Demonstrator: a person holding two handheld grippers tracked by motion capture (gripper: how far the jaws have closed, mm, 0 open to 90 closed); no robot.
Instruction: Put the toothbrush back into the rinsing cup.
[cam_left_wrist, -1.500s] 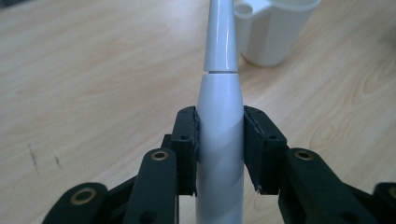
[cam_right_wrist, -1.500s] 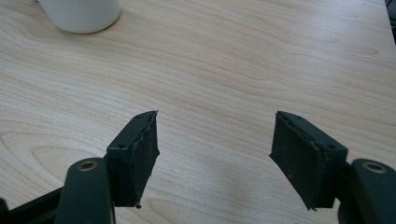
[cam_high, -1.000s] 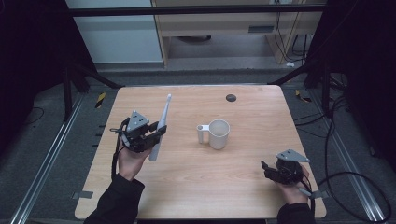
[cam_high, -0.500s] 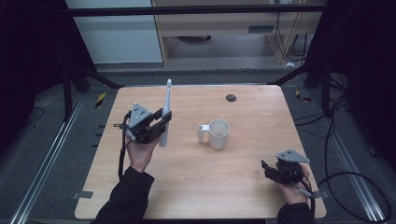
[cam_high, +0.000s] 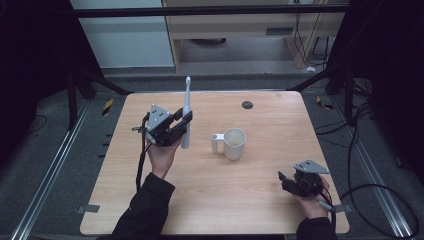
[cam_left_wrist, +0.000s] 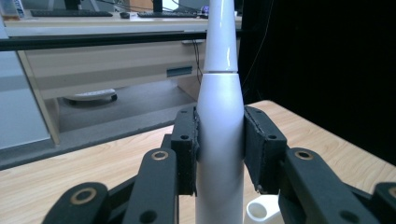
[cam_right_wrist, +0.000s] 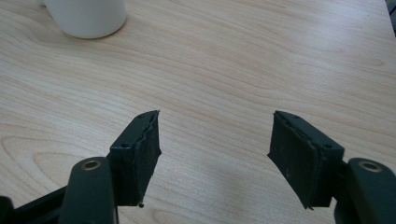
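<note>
Wooden table (cam_high: 260, 210), light grain — right gripper (cam_high: 289, 181) nearest at the near right corner, jaws spread wide over bare wood. Farther in, a white mug (cam_high: 234, 143) stands mid-table, handle to the left. Left gripper (cam_high: 184, 123) beside it pinches a white electric toothbrush (cam_high: 186, 112) upright — brush head up.

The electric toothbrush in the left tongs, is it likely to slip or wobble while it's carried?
Probably stiff: the electric toothbrush stands straight and upright in the left tongs. Its glossy, tapered white body could slide between the pads. It is gripped low on a tall shape, so it may tilt, and would likely tip if stood on the table.
</note>
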